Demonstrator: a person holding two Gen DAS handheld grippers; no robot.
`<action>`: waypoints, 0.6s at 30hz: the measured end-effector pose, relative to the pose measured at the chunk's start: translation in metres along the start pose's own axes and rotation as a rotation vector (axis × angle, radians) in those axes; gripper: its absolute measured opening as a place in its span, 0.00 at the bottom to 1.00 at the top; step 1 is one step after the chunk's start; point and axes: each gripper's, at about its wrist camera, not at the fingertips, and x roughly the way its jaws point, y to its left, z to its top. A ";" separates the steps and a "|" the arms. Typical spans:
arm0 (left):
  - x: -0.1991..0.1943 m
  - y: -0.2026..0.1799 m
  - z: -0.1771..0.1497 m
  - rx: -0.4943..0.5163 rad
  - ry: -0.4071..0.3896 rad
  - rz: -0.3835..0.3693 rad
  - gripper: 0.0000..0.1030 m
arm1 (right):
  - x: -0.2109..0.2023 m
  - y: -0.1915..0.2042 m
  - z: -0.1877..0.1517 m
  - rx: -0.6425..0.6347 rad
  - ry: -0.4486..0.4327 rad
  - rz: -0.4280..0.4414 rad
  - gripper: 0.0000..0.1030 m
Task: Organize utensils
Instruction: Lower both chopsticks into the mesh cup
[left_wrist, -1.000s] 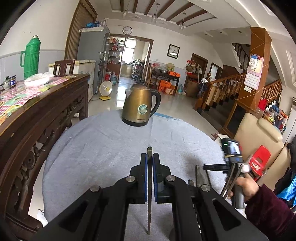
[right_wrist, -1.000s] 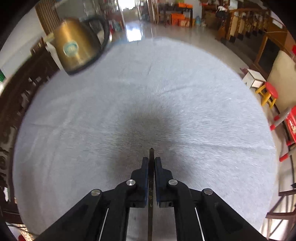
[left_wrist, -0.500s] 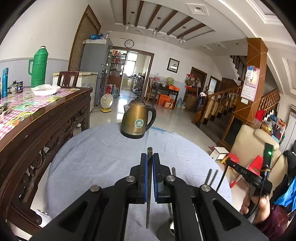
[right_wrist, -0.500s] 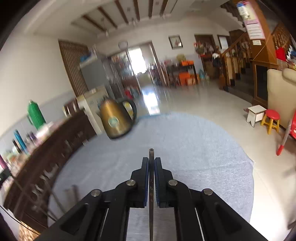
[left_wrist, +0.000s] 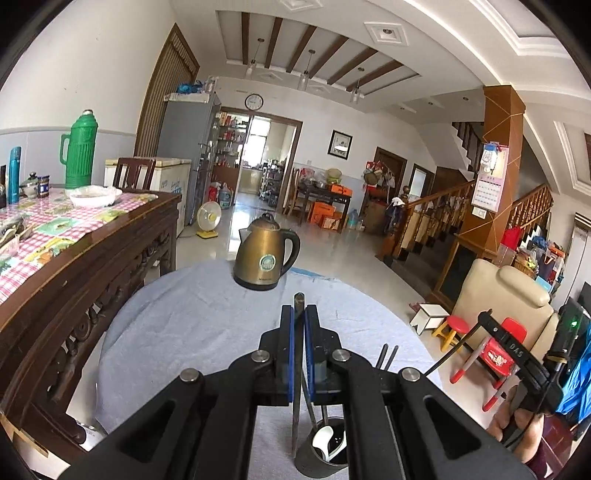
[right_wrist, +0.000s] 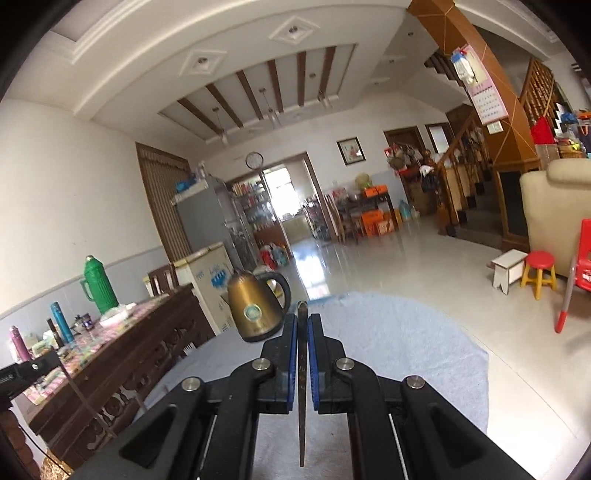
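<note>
Both tools: we are pinching a chopstick (left_wrist: 297, 373) in the left tool (left_wrist: 297, 317), another chopstick (right_wrist: 302, 376) in the right tool (right_wrist: 303, 325); both are now raised, the left chopstick's tip nearing the holder (left_wrist: 321, 456).

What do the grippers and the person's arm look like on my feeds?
Both the left gripper and right gripper are matte black linkages with silver pivot bolts and blue finger pads. The right hand is bare, with a maroon sleeve.
</note>
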 end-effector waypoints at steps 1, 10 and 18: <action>-0.003 -0.001 0.002 -0.003 -0.006 -0.005 0.05 | -0.005 0.003 0.003 -0.001 -0.007 0.009 0.06; -0.021 -0.011 0.015 -0.006 -0.046 -0.058 0.05 | -0.050 0.029 0.029 -0.026 -0.087 0.107 0.06; -0.024 -0.019 0.015 -0.009 -0.054 -0.085 0.05 | -0.077 0.055 0.037 -0.048 -0.129 0.201 0.06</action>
